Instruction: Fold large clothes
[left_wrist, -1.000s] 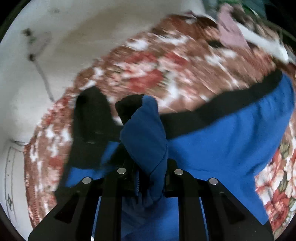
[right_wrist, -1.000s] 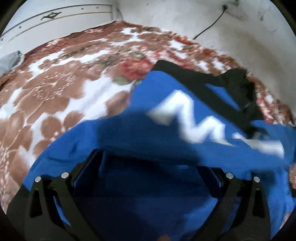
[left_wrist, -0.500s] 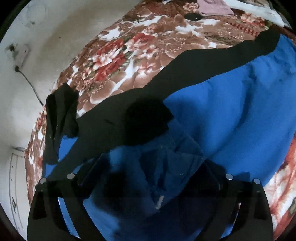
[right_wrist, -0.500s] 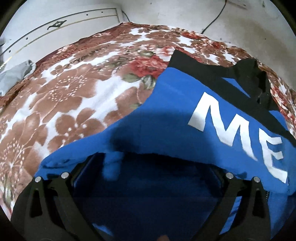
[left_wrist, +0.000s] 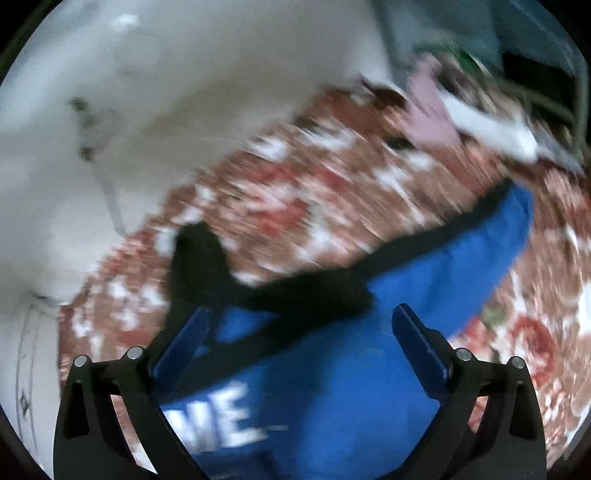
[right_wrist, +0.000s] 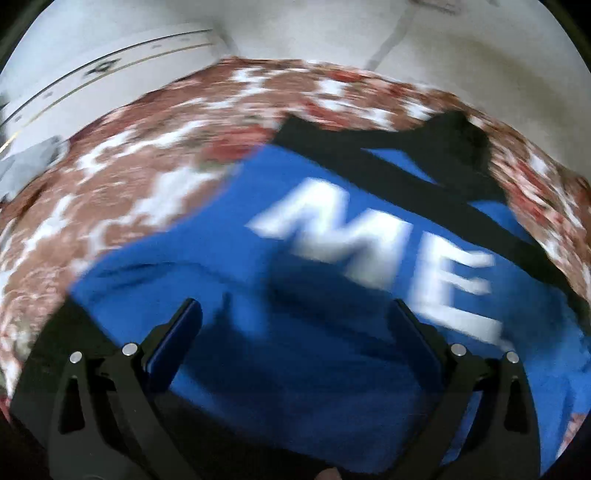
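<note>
The blue top (left_wrist: 424, 295) lies spread on the floral bedspread (left_wrist: 295, 192), its black band (left_wrist: 314, 295) along the far edge and white letters (right_wrist: 369, 251) facing up. The left gripper (left_wrist: 299, 325) hangs above it with jaws wide apart and nothing between them. The right gripper (right_wrist: 295, 325) is likewise spread wide over the blue cloth, gripping nothing. Beyond the top, a pink cloth (left_wrist: 428, 110) and a white cloth (left_wrist: 491, 129) lie at the bedspread's far end, apart from it. A white wall (left_wrist: 147, 92) borders the bed; a grey cloth (right_wrist: 29, 166) sits at the bed's edge.
</note>
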